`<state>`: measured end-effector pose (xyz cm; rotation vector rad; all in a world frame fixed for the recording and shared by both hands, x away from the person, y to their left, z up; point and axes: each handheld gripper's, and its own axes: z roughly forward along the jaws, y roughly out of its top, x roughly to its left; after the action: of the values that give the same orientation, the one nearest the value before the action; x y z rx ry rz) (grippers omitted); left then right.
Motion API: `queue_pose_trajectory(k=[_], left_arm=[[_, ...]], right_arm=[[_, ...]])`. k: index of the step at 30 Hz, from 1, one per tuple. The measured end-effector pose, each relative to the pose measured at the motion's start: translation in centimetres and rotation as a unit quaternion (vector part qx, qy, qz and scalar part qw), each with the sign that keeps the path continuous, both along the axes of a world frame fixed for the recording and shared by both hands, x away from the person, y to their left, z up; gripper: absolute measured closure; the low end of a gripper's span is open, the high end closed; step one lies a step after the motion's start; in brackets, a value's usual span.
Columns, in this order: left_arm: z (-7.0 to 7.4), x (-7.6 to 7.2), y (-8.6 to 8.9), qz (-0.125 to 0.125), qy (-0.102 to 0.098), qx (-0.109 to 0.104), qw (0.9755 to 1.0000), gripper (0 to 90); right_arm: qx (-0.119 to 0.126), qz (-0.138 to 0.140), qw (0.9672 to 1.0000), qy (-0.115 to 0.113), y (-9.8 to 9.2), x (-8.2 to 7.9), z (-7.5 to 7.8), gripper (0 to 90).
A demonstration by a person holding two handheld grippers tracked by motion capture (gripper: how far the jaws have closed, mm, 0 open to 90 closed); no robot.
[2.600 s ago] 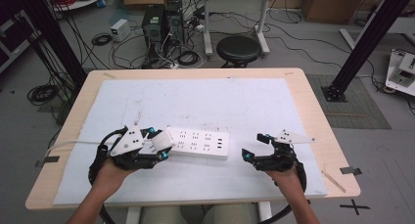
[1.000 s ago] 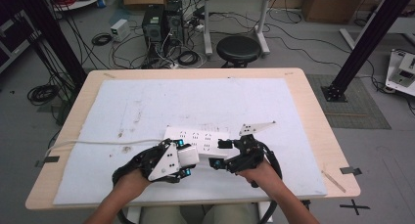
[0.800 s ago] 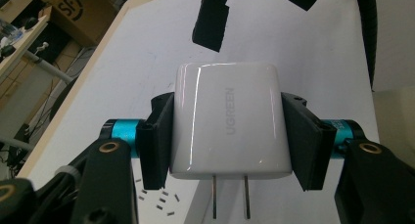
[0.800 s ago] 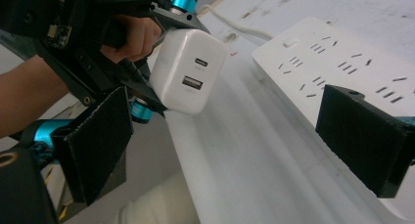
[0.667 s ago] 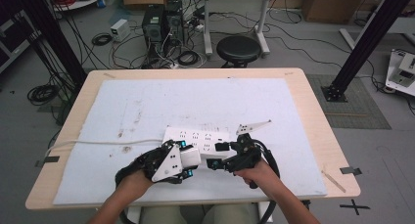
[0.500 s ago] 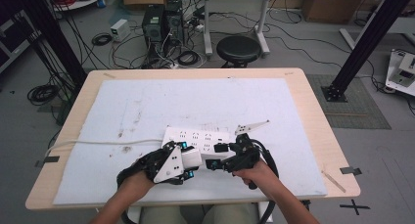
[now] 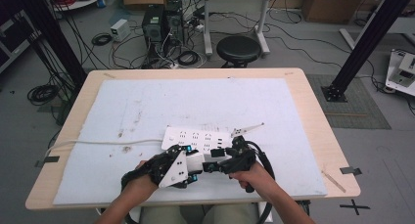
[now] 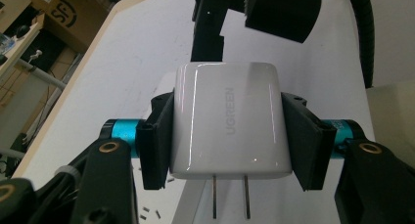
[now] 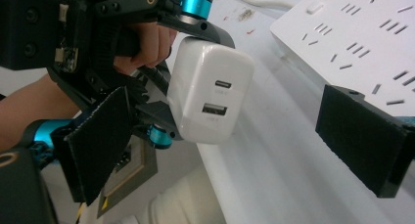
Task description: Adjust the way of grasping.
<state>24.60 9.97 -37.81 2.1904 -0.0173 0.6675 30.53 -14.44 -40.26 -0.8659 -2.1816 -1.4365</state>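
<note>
Left gripper view: left claw (image 8: pixel 228 136) pinches charger (image 8: pixel 228 119), prongs toward camera; right claw (image 9: pixel 235 136) spread.

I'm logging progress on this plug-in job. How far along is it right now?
Done: the left hand-held gripper is clamped on the white charger, lifted off the mat. In hand: the right hand-held gripper, open, faces the charger's port side, apparently for a handover. Left: its prongs are bare, and the power strip has nothing plugged in.

- White multi-socket power strip (image 7: pixel 198 139) lies on the pale felt mat (image 7: pixel 244 101) covering the wooden table (image 7: pixel 313 111).
- White square wall charger (image 8: pixel 227 121) (clamped between the left gripper (image 7: pixel 188 164) jaws) sits just before it, right gripper (image 7: pixel 215 166) alongside.
</note>
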Motion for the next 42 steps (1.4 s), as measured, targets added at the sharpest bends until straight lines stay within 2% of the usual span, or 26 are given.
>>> queue_pose_trajectory(k=[12, 13, 14, 22, 26, 27, 28, 29, 31, 34, 37, 39, 40, 42], left_arm=[[0.0, -0.2, -0.5, -0.011, -0.007, -0.003, 0.9999, 42.4], [0.0, -0.3, -0.5, -0.01, -0.006, -0.003, 0.9999, 42.4], [0.0, -0.3, -0.5, -0.011, -0.007, -0.004, 0.9999, 42.5], [0.0, -0.3, -0.8, -0.013, -0.008, -0.004, 0.9999, 42.5], [-0.1, -0.4, -0.9, -0.014, -0.011, -0.003, 0.9998, 42.5], [-0.1, -0.4, -0.9, -0.014, -0.011, -0.003, 0.9998, 42.5], [0.0, -0.4, -0.9, -0.015, -0.014, -0.003, 0.9998, 42.5], [-0.1, -0.5, -0.9, -0.014, -0.013, -0.004, 0.9998, 42.5], [0.0, -0.5, -0.9, -0.015, -0.016, -0.004, 0.9998, 42.5], [-0.1, -0.5, -0.9, -0.014, -0.017, -0.001, 0.9997, 42.4], [-0.2, -0.4, -0.9, -0.012, -0.018, 0.003, 0.9998, 42.4], [-0.3, -0.4, -1.0, -0.013, -0.019, 0.003, 0.9997, 42.4], [-0.3, -0.3, -1.0, -0.012, -0.015, 0.006, 0.9998, 42.4], [-0.5, 0.0, -1.0, -0.009, 0.009, 0.006, 0.9999, 41.8]], right_arm=[[0.009, 0.004, 0.9991, 0.041, 0.4, 0.5, -0.6, 7.0], [0.011, 0.005, 0.999, 0.043, 0.4, 0.6, -0.6, 9.5], [0.015, 0.006, 0.999, 0.041, 0.4, 0.6, -0.7, 19.0], [0.024, 0.015, 0.9979, 0.059, 0.7, 0.7, -1.0, 23.3], [0.037, 0.028, 0.9957, 0.08, 0.8, 0.8, -1.1, 32.6], [0.037, 0.028, 0.9957, 0.08, 0.8, 0.8, -1.1, 32.6], [0.04, 0.038, 0.9939, 0.096, 0.8, 0.9, -1.1, 39.5], [0.041, 0.037, 0.9934, 0.1, 0.8, 0.9, -1.1, 41.3], [0.047, 0.04, 0.9932, 0.099, 0.9, 1.0, -1.3, 45.0], [0.05, 0.041, 0.9912, 0.116, 0.8, 1.0, -1.4, 51.8], [0.052, 0.049, 0.99, 0.122, 0.9, 1.1, -1.4, 61.0], [0.05, 0.051, 0.9899, 0.123, 0.9, 1.1, -1.4, 61.8], [0.045, 0.049, 0.9898, 0.126, 0.9, 1.1, -1.4, 62.1], [0.036, 0.045, 0.9911, 0.121, 0.9, 1.1, -1.5, 63.1]])
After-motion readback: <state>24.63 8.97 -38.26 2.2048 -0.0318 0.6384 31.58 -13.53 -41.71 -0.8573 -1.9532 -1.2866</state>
